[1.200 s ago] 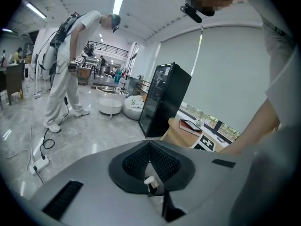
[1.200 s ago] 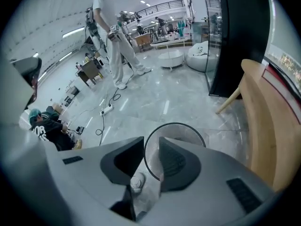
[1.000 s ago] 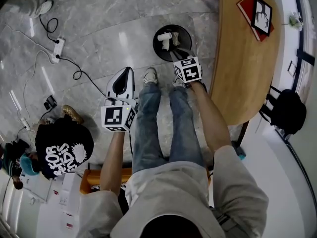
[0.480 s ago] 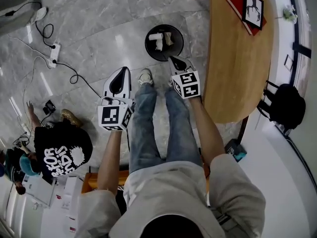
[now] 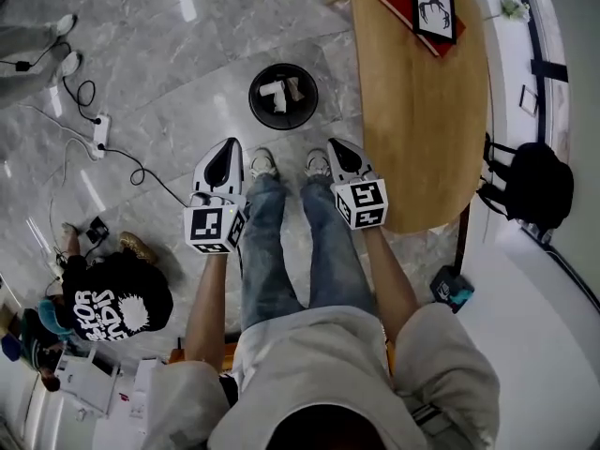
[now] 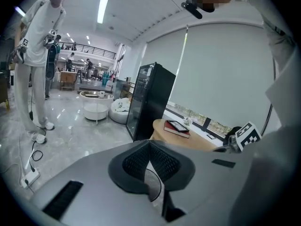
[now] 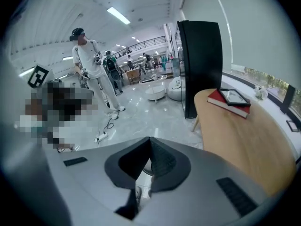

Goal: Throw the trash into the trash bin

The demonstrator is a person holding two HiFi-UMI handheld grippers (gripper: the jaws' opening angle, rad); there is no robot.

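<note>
The jaws of the right gripper (image 7: 150, 140) are pressed together, and nothing is pinched between them. The jaws of the left gripper (image 6: 149, 143) are likewise closed tip to tip and hold nothing. Both grippers are held out level with each other above the person's 2 shoes (image 5: 263, 163), pointing forward and down.

Ahead of both jaw pairs, roughly midway between the lines they point along and well apart from the tips, the black trash bin (image 5: 257, 107) is seen standing on the marble floor. Inside it, 2 pale pieces of trash (image 5: 275, 95) are lying side by side.

To the right of the right jaws, a wooden table (image 5: 422, 129) is seen, with only a red book (image 5: 405, 0) and a framed picture (image 5: 434, 7) at its far end, well beyond the tips.

The throwing step is judged to be done: the trash is in the bin and both grippers are empty. No loose trash is made out on the floor near the jaws, so little or nothing appears to be left, though areas outside the views cannot be judged.
</note>
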